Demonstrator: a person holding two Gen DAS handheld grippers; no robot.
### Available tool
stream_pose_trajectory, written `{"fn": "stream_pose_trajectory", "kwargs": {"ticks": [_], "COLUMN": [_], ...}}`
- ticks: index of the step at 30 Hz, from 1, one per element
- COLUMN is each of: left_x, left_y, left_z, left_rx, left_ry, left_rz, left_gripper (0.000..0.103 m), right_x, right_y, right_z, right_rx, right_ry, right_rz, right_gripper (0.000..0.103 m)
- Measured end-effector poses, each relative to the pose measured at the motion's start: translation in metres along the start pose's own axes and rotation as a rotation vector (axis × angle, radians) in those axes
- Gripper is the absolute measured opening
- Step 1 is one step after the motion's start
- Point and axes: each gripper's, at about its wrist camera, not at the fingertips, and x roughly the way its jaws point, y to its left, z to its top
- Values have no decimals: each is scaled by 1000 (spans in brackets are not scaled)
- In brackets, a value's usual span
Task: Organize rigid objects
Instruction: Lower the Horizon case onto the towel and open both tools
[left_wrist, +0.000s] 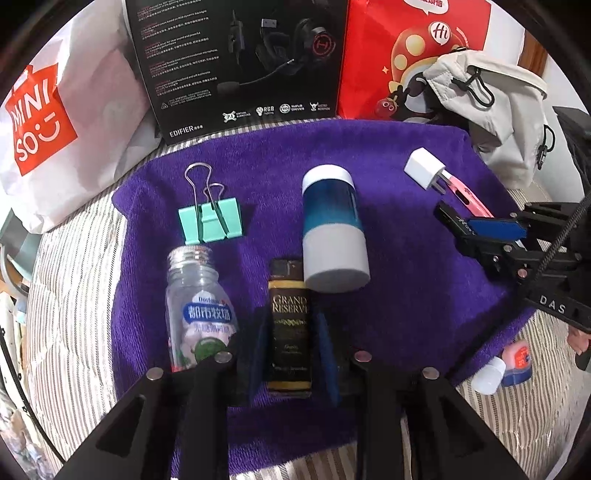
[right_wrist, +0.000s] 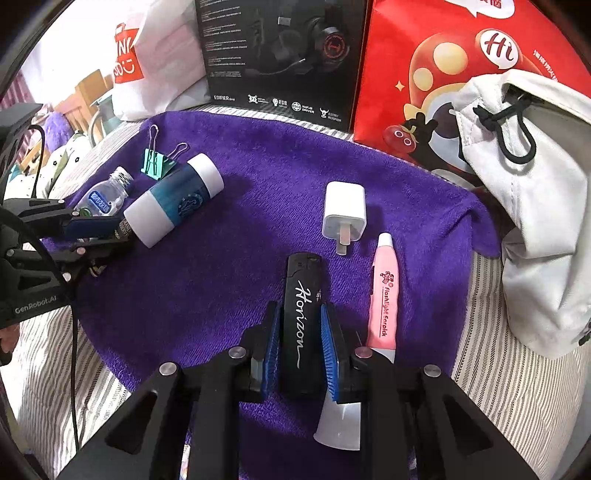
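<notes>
**Both grippers closed on slim items at the near edge of the purple towel**

My left gripper (left_wrist: 291, 354) has its blue pads pressed against the sides of the dark Grand Reserve bottle (left_wrist: 290, 325), which lies flat with its cap pointing away from me. I hold it low on the body, I judge, so it stays in line with the clear mint bottle (left_wrist: 197, 306) just beside it on the left. The blue-and-white cylinder (left_wrist: 334, 229) lies just behind, near the bottle's cap, and the teal binder clip (left_wrist: 211, 219) sits further back.

My right gripper (right_wrist: 299, 343) is clamped on the black Horizon lighter (right_wrist: 303, 317), lengthwise between the fingers. That keeps it parallel to the pink flashlight earpick (right_wrist: 384, 291) just to its right. The white charger plug (right_wrist: 344, 212) rests beyond them, prongs toward me.

All of it lies on the purple towel (right_wrist: 258, 166), seemingly sorted into two groups, left and right. Whether either item is lifted off the towel I cannot tell.
</notes>
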Motion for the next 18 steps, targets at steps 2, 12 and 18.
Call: {"fn": "stream_pose_trajectory", "kwargs": {"ticks": [2, 12, 18], "left_x": [-2, -42, -68], "left_y": [-1, -6, -10], "left_z": [-2, -24, -44], "left_rx": [-2, 30, 59], "left_ry": [7, -72, -124], "left_rz": [-9, -6, -19], "left_gripper": [31, 71, 73], "right_x": [-2, -73, -116], "right_y": [0, 1, -3], "right_z": [-1, -24, -63], "right_rx": [3, 64, 103], "right_ry": [10, -98, -127], "right_rz": [5, -5, -49], "right_gripper": [27, 67, 81]}}
